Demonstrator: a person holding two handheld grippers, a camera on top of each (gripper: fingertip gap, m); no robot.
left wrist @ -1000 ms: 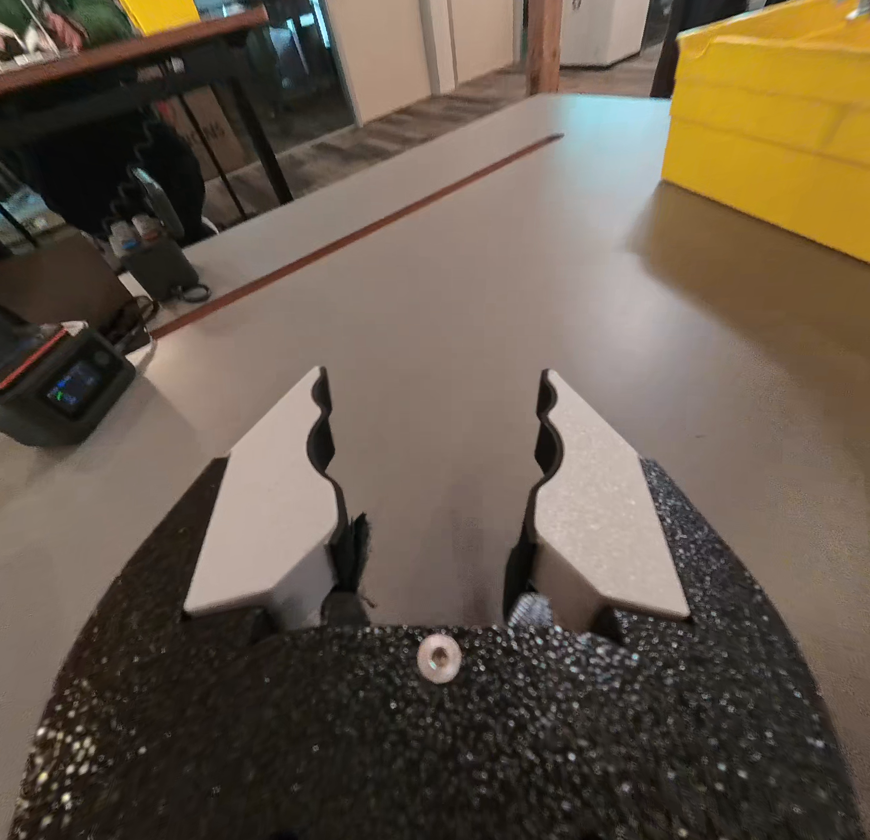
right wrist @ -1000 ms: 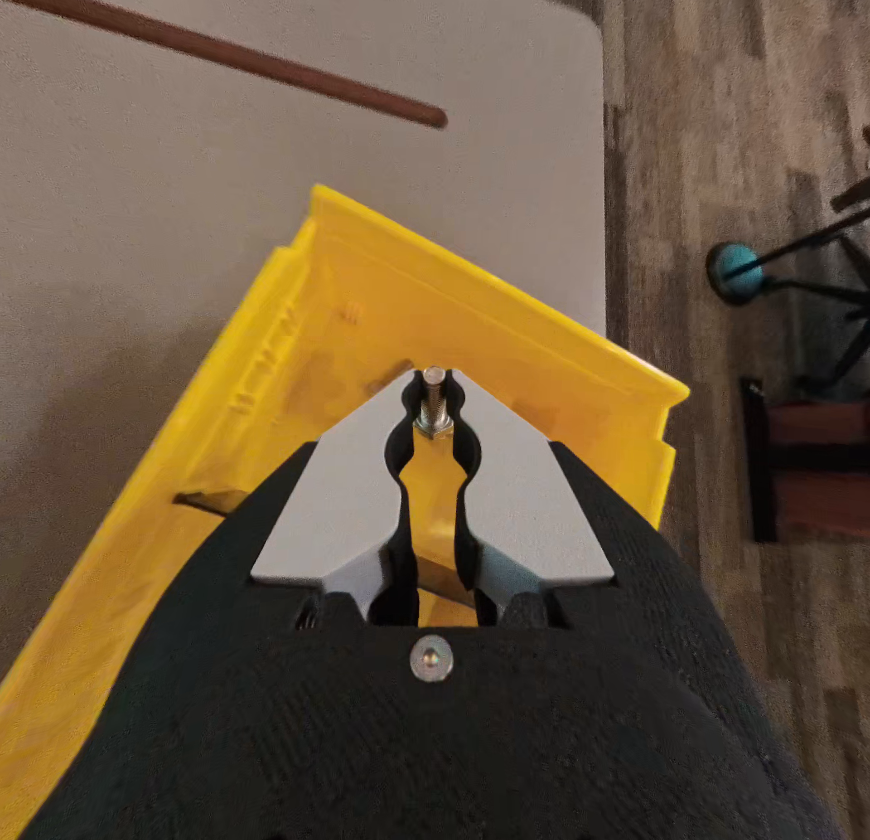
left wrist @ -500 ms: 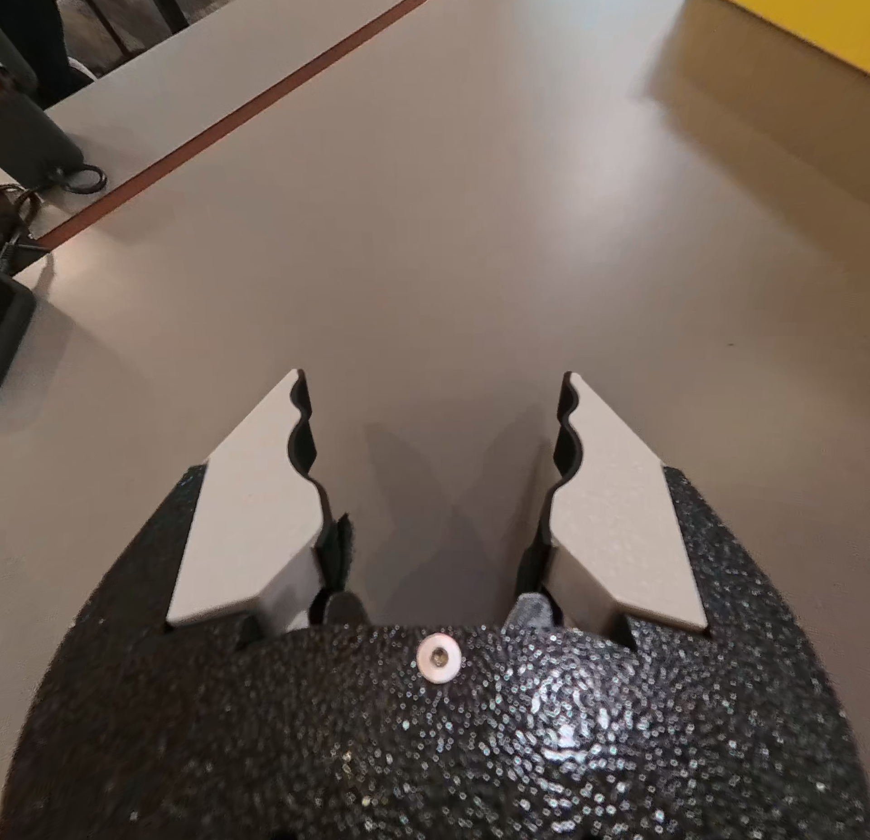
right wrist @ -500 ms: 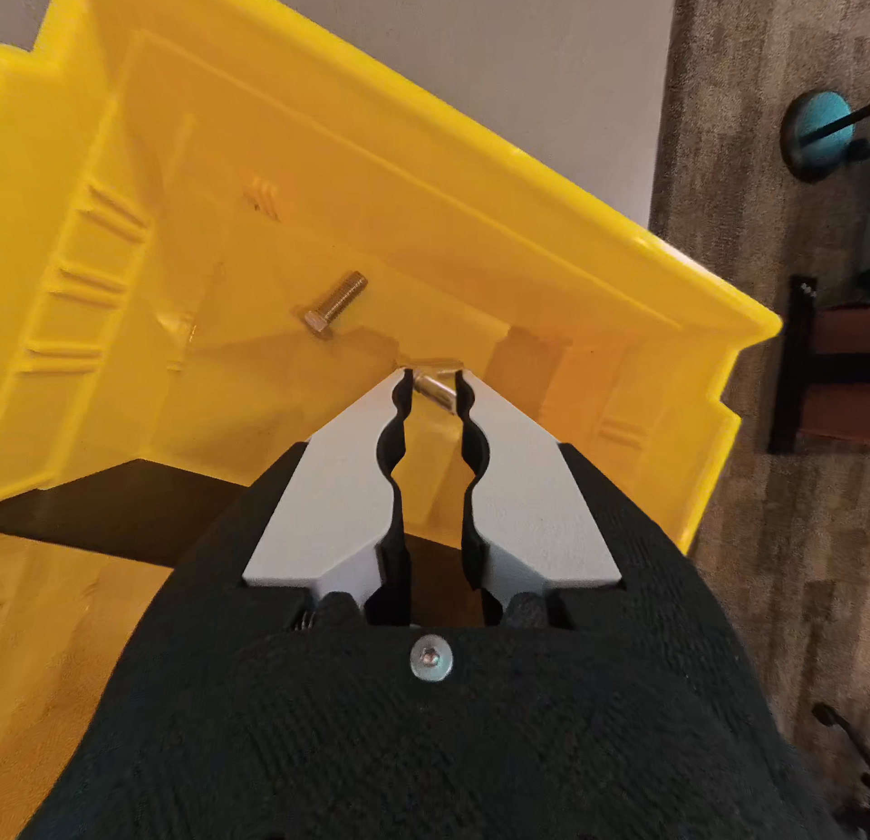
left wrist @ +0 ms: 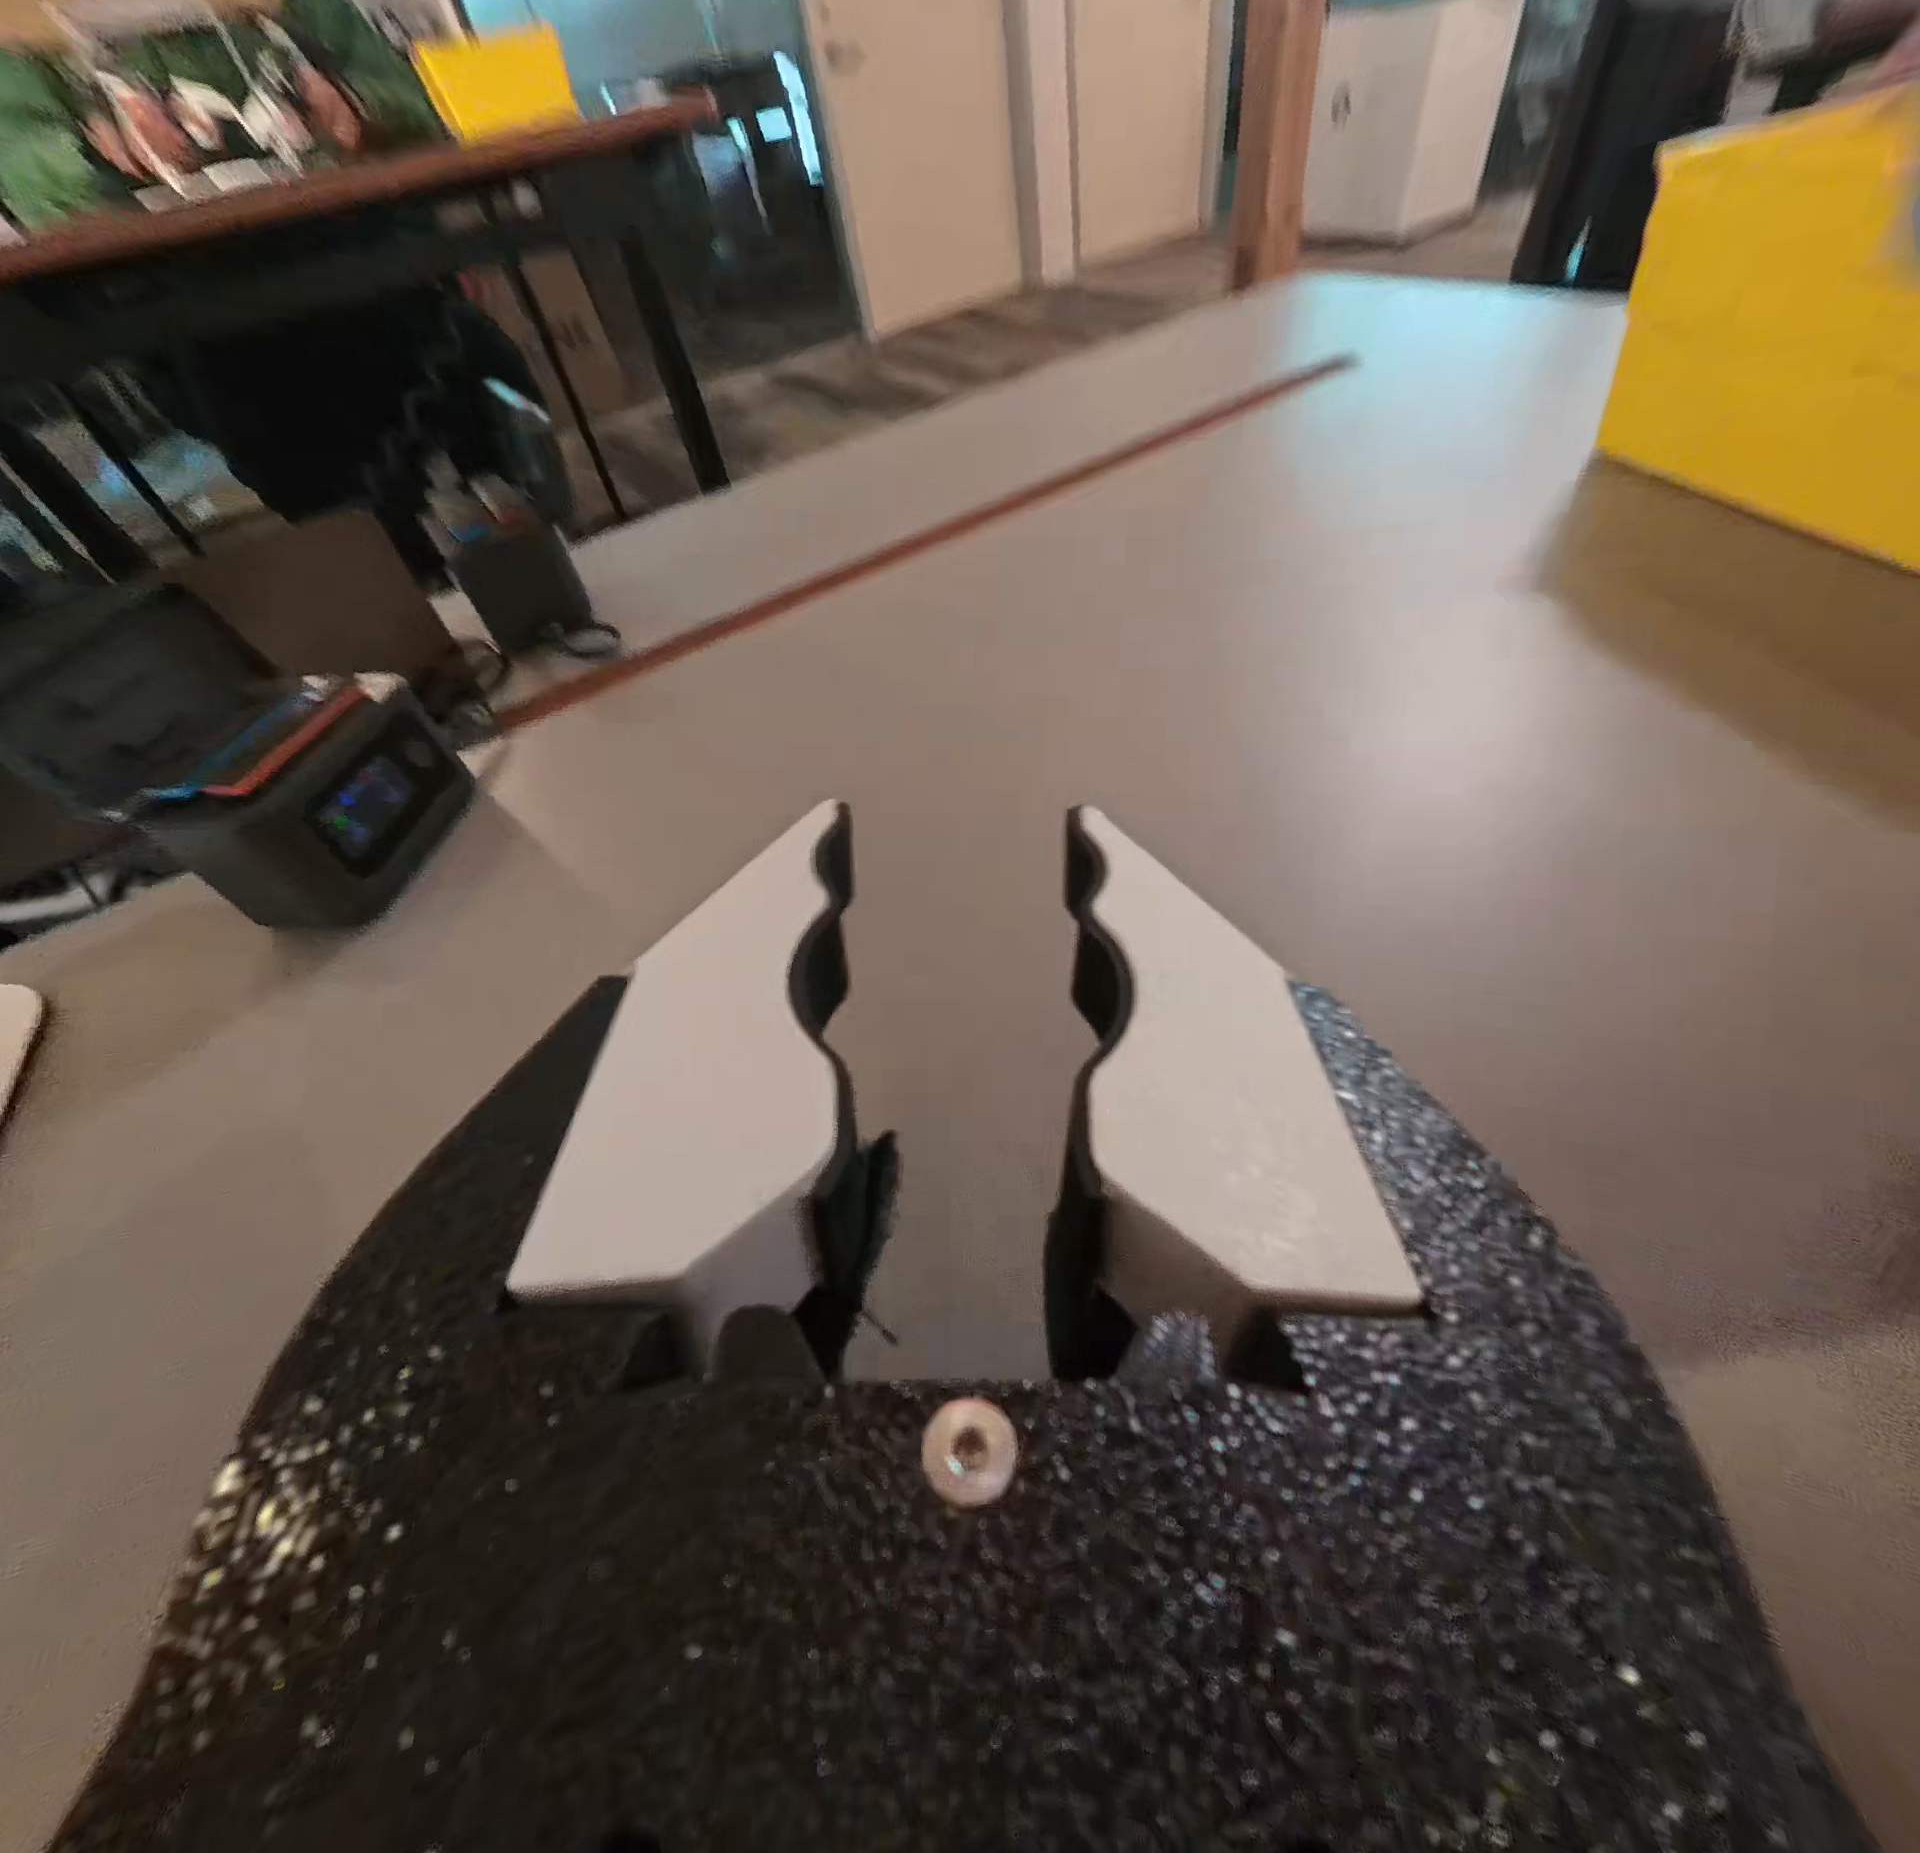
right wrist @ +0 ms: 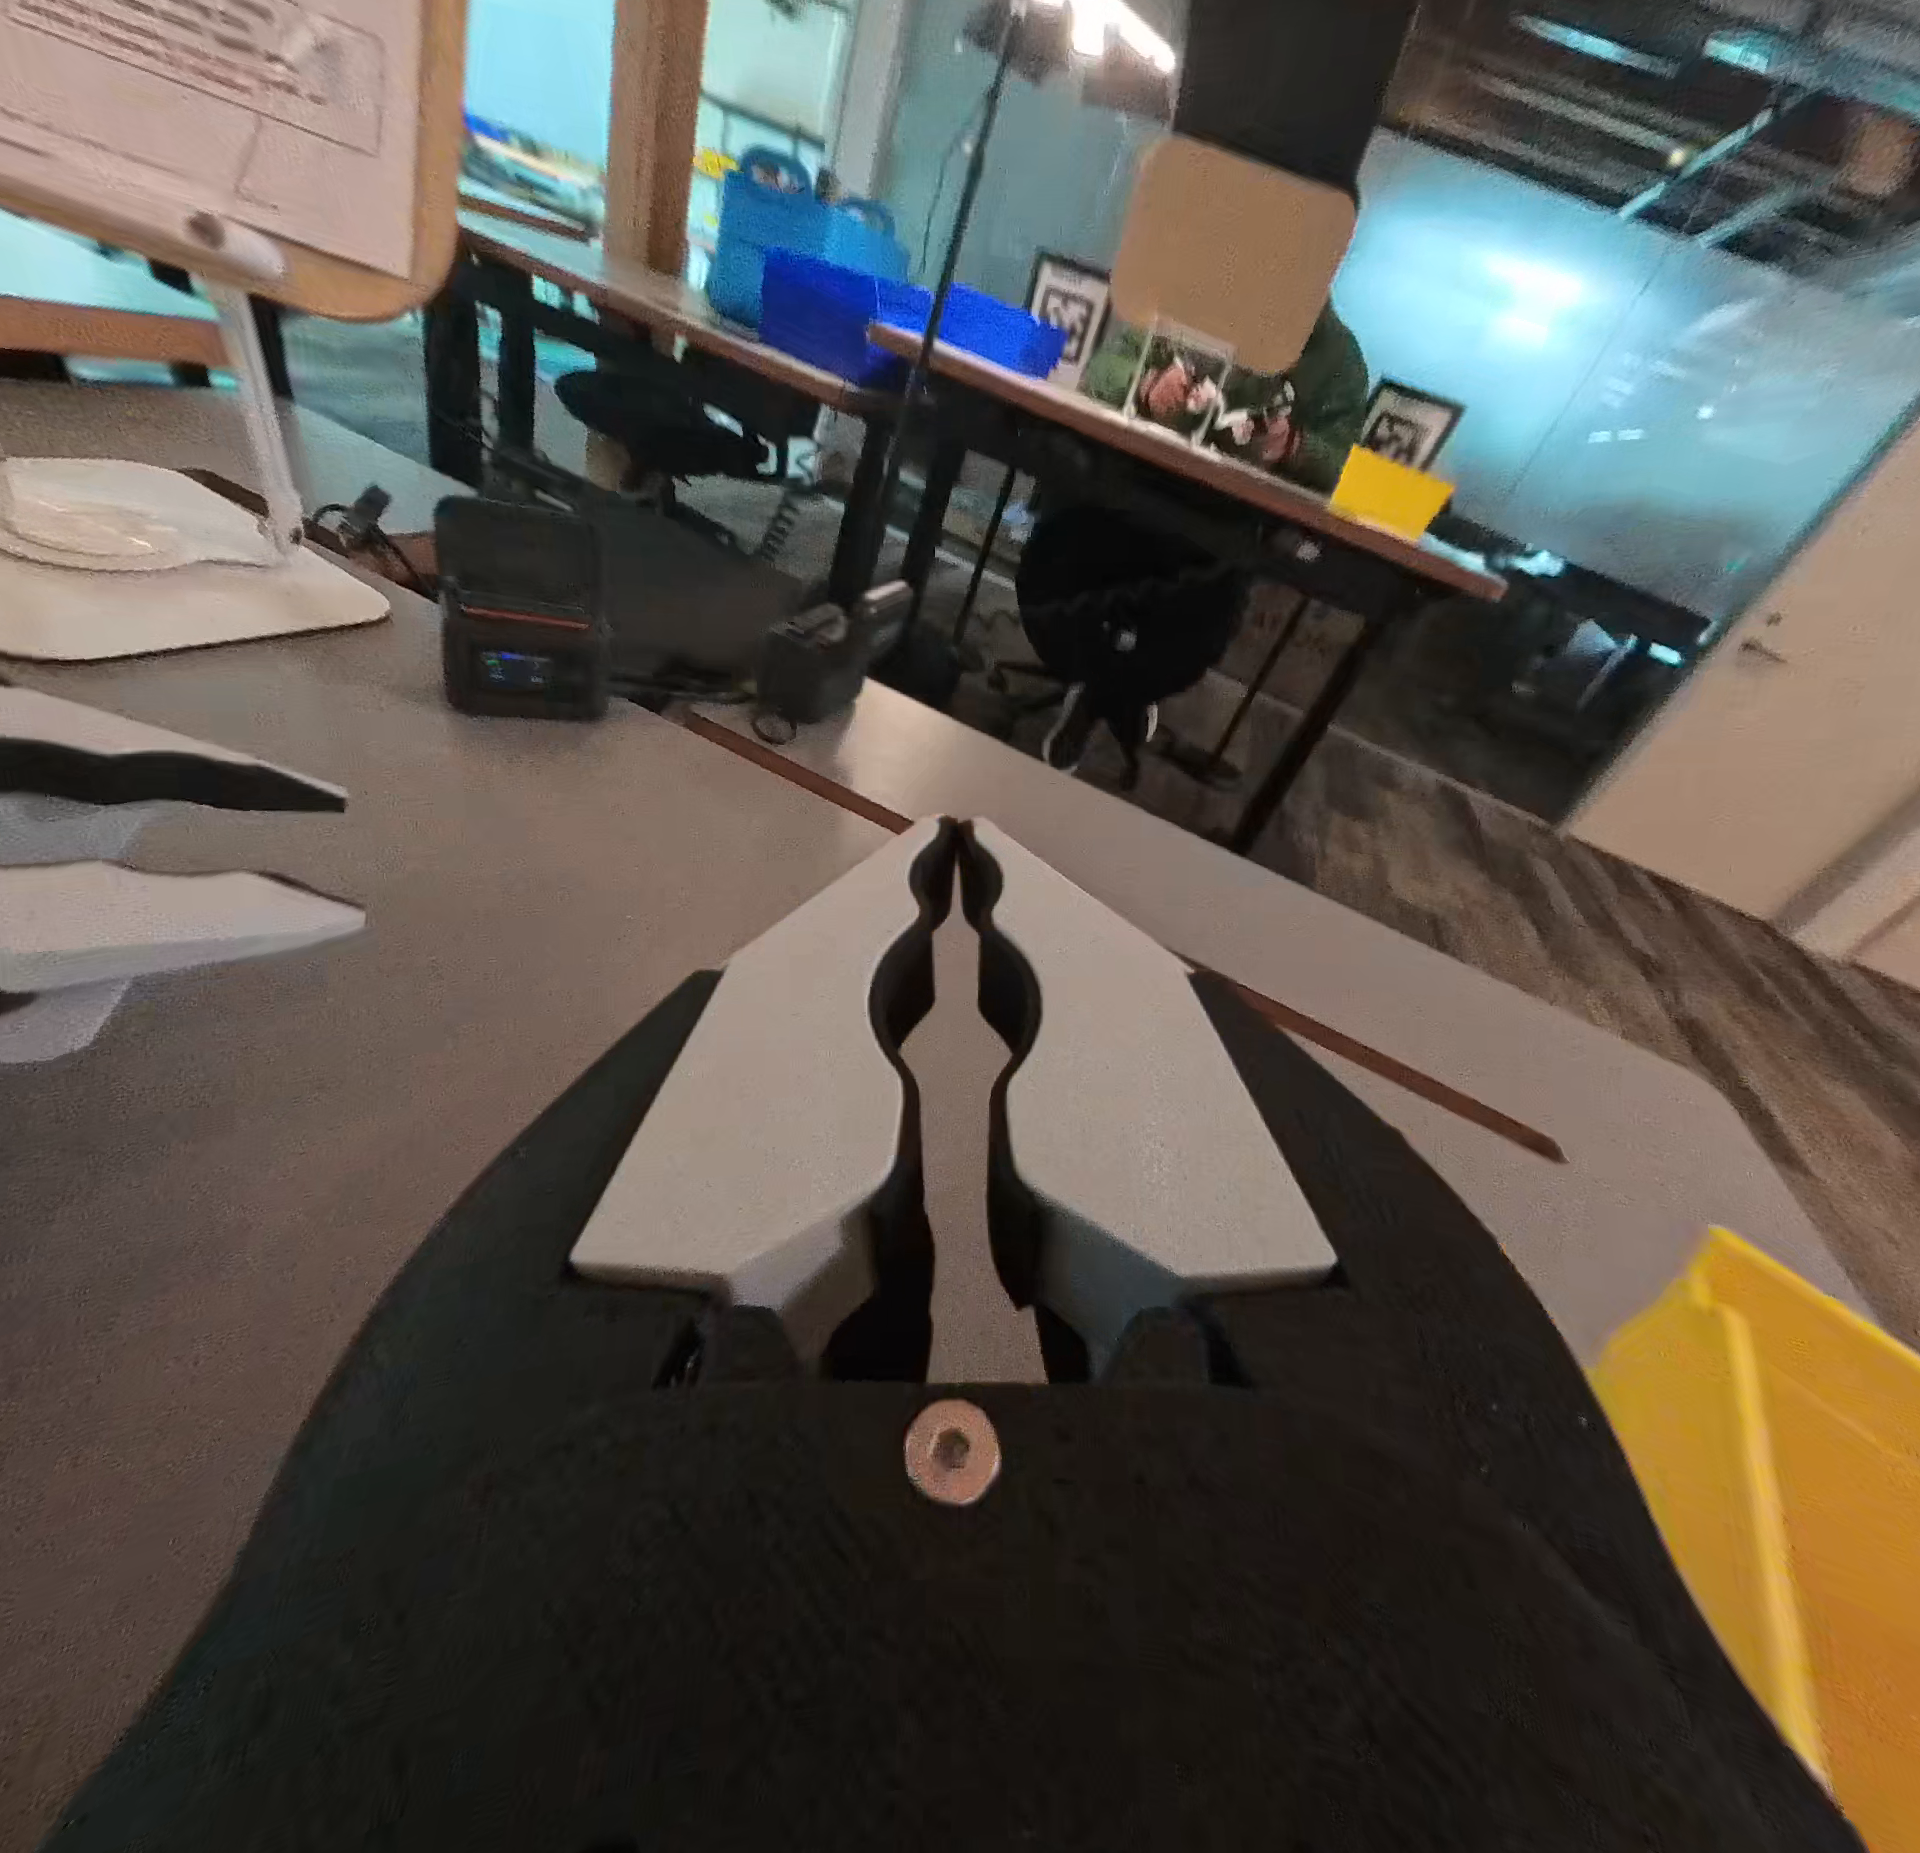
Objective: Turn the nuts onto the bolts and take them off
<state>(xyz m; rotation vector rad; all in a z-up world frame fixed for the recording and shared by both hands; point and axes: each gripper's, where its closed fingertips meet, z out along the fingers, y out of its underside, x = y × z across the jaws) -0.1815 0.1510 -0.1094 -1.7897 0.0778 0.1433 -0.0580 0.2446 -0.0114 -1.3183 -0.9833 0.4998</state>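
Observation:
No bolt or nut shows in either view now. My left gripper [left wrist: 958, 829] is open and empty, its grey fingers apart over the bare grey table [left wrist: 1195, 764]. My right gripper [right wrist: 956, 835] is shut with nothing between its fingers, held level above the table [right wrist: 416, 1024]. The yellow bin [left wrist: 1766, 349] stands at the right in the left wrist view, and its corner [right wrist: 1787, 1491] shows at the lower right of the right wrist view. The left gripper's fingers [right wrist: 156, 920] show at the left edge of the right wrist view.
A small dark device with a lit screen [left wrist: 343, 816] sits at the table's left, also in the right wrist view [right wrist: 520, 640]. A white stand with a board [right wrist: 187, 556] is at the far left. A dark seam [left wrist: 935, 546] crosses the table. A person sits at a far desk [right wrist: 1320, 390]. My right fingertips sit around 20 centimetres from my left ones.
My right gripper let the bolt with its nut go into the yellow bin, shut empty, and swung up and away to face the room. My left gripper tilted down, then back up, and narrowed somewhat.

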